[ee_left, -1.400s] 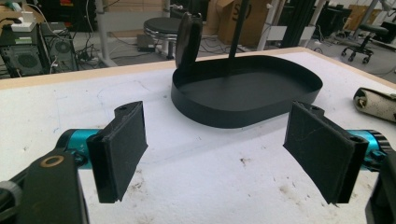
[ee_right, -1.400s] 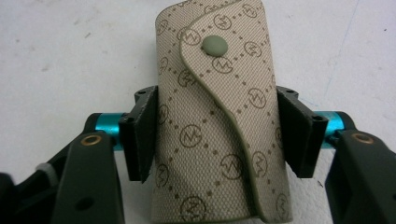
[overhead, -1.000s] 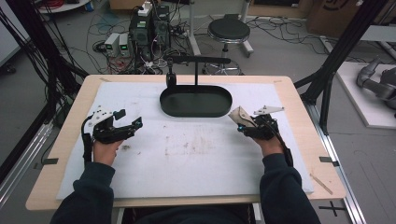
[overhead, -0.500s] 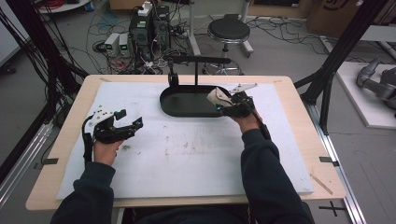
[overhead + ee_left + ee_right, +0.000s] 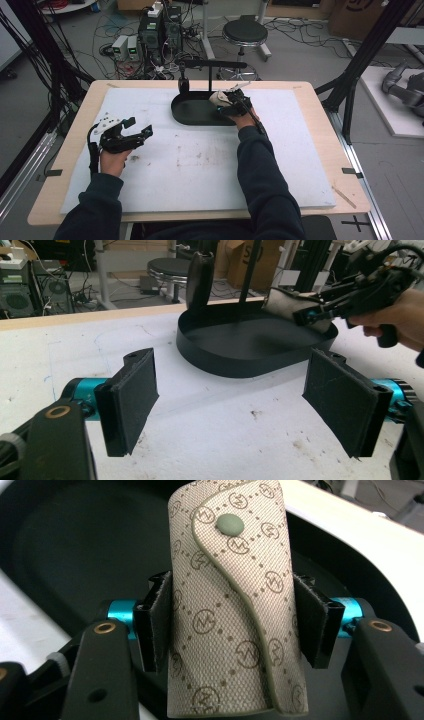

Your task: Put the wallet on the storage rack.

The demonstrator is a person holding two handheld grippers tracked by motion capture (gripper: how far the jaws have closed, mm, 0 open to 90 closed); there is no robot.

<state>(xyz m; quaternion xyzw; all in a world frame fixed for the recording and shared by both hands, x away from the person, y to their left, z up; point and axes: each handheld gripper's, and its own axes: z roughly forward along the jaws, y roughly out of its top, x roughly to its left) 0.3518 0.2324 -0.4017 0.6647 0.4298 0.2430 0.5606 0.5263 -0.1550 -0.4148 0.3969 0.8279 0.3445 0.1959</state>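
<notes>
High view: right gripper (image 5: 231, 100) over right end of black oval tray (image 5: 192, 116), beige pouch (image 5: 218, 98) clamped in jaws; left gripper (image 5: 134, 135) resting on white mat (image 5: 200, 165), spread wide.

Left gripper view: 2 pads (image 5: 131, 395) far apart, nothing between; tray ahead.

Right gripper view: patterned pouch upright, squeezed between both pads (image 5: 159, 630), above tray floor.
</notes>
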